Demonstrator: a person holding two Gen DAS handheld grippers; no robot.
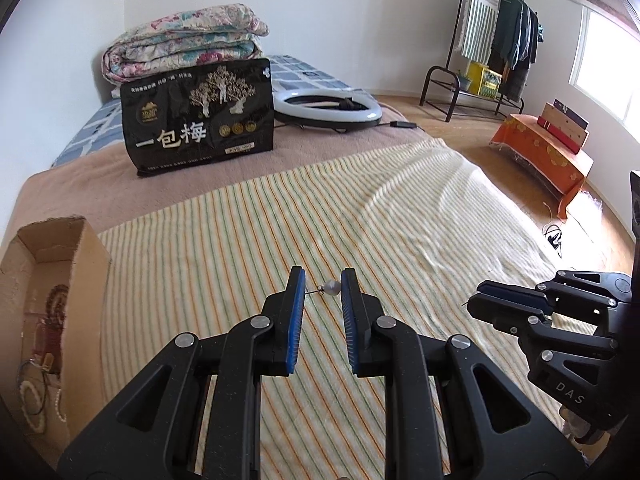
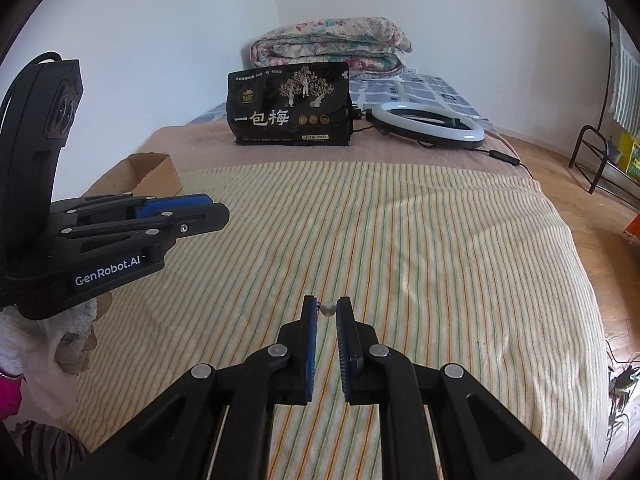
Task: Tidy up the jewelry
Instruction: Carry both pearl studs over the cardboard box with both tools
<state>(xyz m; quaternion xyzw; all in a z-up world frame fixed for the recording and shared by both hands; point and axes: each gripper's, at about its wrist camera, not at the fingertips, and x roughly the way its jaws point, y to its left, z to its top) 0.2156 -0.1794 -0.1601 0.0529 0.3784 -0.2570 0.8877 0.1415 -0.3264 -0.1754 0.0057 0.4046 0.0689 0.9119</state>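
In the left wrist view my left gripper (image 1: 323, 287) is shut on a pearl stud earring (image 1: 331, 288), its pin against the left pad, held above the striped cloth (image 1: 280, 220). In the right wrist view my right gripper (image 2: 327, 309) is shut on a second pearl earring (image 2: 328, 309). The right gripper also shows in the left wrist view (image 1: 480, 296), jaws together with a thin pin sticking out. The left gripper shows in the right wrist view (image 2: 216, 210). A cardboard box (image 1: 86, 264) at the left holds several bead bracelets and necklaces (image 1: 44, 344).
A black snack bag (image 1: 200, 116) stands at the far end of the bed, with a ring light (image 1: 326, 106) beside it and a folded quilt (image 1: 184, 40) behind. A clothes rack (image 1: 496, 36) and an orange-draped stand (image 1: 544, 152) are on the floor to the right.
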